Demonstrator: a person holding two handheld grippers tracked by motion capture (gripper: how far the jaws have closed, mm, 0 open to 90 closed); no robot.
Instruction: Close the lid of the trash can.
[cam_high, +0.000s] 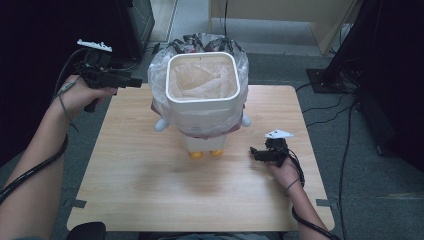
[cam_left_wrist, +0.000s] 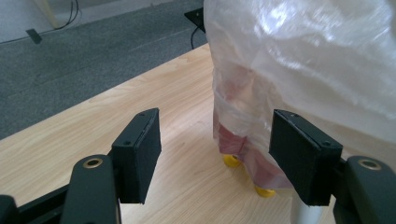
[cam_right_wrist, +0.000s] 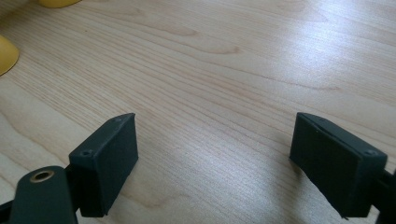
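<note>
A white bin (cam_high: 201, 83) shaped like a figure, with small white arms and yellow feet (cam_high: 196, 154), stands at the back middle of the wooden table (cam_high: 150, 185). A clear plastic bag (cam_high: 235, 112) lines it and hangs over its rim. My left gripper (cam_high: 135, 81) is held above the table's far left corner, pointing at the bin, jaws open and empty. In the left gripper view the bag (cam_left_wrist: 303, 51) and yellow feet (cam_left_wrist: 231, 161) show beyond the gripper (cam_left_wrist: 215, 158). My right gripper (cam_high: 254, 153) rests low on the table right of the bin, open and empty (cam_right_wrist: 215, 158).
Grey carpet surrounds the table. Black cables (cam_high: 345, 140) trail over the floor on the right, near a dark stand base (cam_high: 325, 80). A dark cabinet (cam_high: 135, 25) stands at the back left. Bare wood (cam_right_wrist: 224, 70) lies under the right gripper.
</note>
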